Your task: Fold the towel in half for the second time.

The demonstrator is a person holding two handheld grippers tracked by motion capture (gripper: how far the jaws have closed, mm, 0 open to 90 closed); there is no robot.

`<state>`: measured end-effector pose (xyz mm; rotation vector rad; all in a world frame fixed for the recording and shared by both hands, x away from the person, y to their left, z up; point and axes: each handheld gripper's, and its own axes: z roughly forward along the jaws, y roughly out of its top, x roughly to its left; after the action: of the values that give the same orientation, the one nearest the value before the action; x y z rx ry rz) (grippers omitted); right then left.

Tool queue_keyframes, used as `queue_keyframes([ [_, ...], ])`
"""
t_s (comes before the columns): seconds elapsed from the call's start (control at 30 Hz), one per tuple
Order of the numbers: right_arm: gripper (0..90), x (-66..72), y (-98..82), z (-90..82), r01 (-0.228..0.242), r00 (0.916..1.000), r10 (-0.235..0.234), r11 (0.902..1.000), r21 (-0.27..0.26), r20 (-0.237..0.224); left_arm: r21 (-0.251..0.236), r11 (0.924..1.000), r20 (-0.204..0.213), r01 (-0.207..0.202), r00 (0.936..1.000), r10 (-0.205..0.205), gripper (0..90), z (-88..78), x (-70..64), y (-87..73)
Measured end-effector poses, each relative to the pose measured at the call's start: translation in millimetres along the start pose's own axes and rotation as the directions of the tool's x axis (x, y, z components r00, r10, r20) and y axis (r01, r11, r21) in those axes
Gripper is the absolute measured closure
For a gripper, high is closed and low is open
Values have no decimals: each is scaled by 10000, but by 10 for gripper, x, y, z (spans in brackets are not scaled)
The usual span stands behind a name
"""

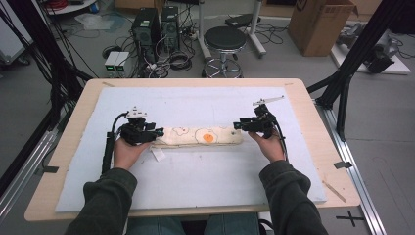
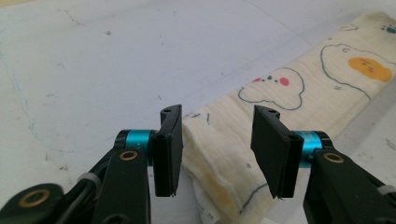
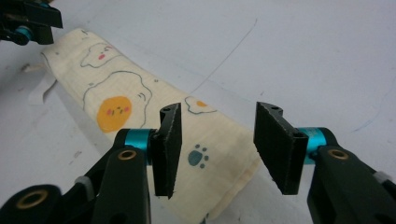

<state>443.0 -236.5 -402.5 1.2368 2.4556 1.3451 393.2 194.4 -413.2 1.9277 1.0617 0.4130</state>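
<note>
A cream cloth (image 1: 200, 136) printed with fried eggs, clouds and a paw lies folded into a long strip across the middle of the mat. My left gripper (image 1: 159, 132) is at its left end. In the left gripper view the jaws of that gripper (image 2: 217, 116) stand open on either side of the cloth's (image 2: 299, 88) folded end, without pressing on it. My right gripper (image 1: 236, 125) is at the strip's right end. In the right gripper view its jaws (image 3: 218, 114) are open over the cloth's (image 3: 116, 102) paw-print corner. The left gripper (image 3: 28, 23) shows far off at the top left of that view.
The cloth rests on a white foam mat (image 1: 195, 176) that covers most of a wooden table (image 1: 318, 127). A small white tag (image 1: 158, 154) lies just in front of the cloth's left end. A thin wooden stick (image 1: 334, 191) lies near the front right corner. A stool (image 1: 224, 39) stands beyond the table.
</note>
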Motion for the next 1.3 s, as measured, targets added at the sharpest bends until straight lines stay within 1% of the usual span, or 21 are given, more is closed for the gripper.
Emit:
queue_keyframes([
  [0.07, 486, 7, 2, -13, 89, 10000, -89, 10000, -39, 9, -16, 10000, -2, -66, 10000, 66, 533, -18, -19, 4],
  [0.1, 469, 20, 3, -24, 40, 10000, -40, 10000, 1, 13, -18, 9999, 21, -124, 9999, 124, 529, -34, -21, 7],
  [0.2, 446, 35, 7, -45, 128, 9999, -128, 9999, -92, 31, -109, 9999, 167, -134, 9998, 135, 521, -74, -16, 14],
  [0.23, 442, 43, 7, -51, 120, 9999, -120, 9999, -104, 48, -130, 9999, 141, -98, 9999, 100, 513, -82, -18, 13],
  [0.27, 442, 49, 9, -53, 114, 9999, -114, 9999, -98, 80, -172, 9999, 246, -16, 9997, 20, 502, -90, -19, 13],
  [0.37, 429, 71, 12, -58, 251, 9996, -250, 9997, -37, 164, -120, 9999, 362, -48, 9993, 52, 479, -115, -20, 12],
  [0.43, 413, 82, 13, -59, 220, 9997, -219, 9997, -66, 133, -110, 9999, 467, -69, 9989, 74, 470, -130, -24, 14],
  [0.5, 393, 91, 14, -62, 308, 9994, -307, 9995, -49, 175, -111, 9999, 521, -36, 9986, 42, 459, -142, -33, 17],
  [0.53, 381, 99, 15, -65, 260, 9995, -259, 9996, -66, 173, -88, 9999, 574, -95, 9983, 100, 452, -151, -31, 18],
  [0.57, 369, 101, 16, -68, 250, 9995, -248, 9996, -112, 183, -118, 9999, 585, -16, 9983, 23, 449, -155, -40, 19],
  [0.63, 362, 110, 17, -81, 206, 9996, -204, 9997, -137, 177, -108, 9999, 575, -95, 9983, 101, 447, -173, -42, 21],
  [0.77, 340, 129, 16, -102, 266, 9995, -263, 9995, -183, 154, -73, 10000, 649, 2, 9979, 3, 438, -200, -37, 20],
  [0.83, 331, 133, 17, -112, 279, 9995, -276, 9993, -248, 138, -4, 10000, 687, -91, 9976, 91, 433, -212, -35, 18],
  [0.87, 324, 142, 17, -119, 243, 9996, -240, 9994, -229, 157, -5, 10000, 693, -46, 9976, 46, 433, -217, -41, 18],
  [0.9, 316, 144, 17, -119, 288, 9995, -284, 9992, -282, 144, -13, 10000, 697, -52, 9976, 53, 432, -223, -47, 19],
  [0.93, 313, 151, 18, -124, 222, 9997, -219, 9994, -265, 116, -5, 10000, 698, -89, 9975, 89, 428, -230, -47, 22],
  [1.0, 302, 157, 19, -126, 313, 9994, -309, 9990, -327, 124, -24, 9999, 705, -131, 9974, 133, 423, -244, -60, 25],
  [1.1, 273, 185, 21, -136, 303, 9994, -298, 9990, -328, 156, -22, 9999, 761, -129, 9970, 130, 407, -258, -73, 28],
  [1.13, 270, 189, 22, -139, 358, 9993, -354, 9987, -363, 131, 46, 9997, 769, -219, 9968, 215, 405, -267, -74, 30],
  [1.27, 243, 212, 23, -154, 401, 9991, -395, 9984, -406, 145, 18, 9996, 853, -271, 9960, 268, 400, -289, -96, 34],
  [1.3, 217, 229, 22, -163, 444, 9988, -435, 9981, -424, 204, 26, 9993, 896, -369, 9953, 365, 398, -300, -110, 34],
])
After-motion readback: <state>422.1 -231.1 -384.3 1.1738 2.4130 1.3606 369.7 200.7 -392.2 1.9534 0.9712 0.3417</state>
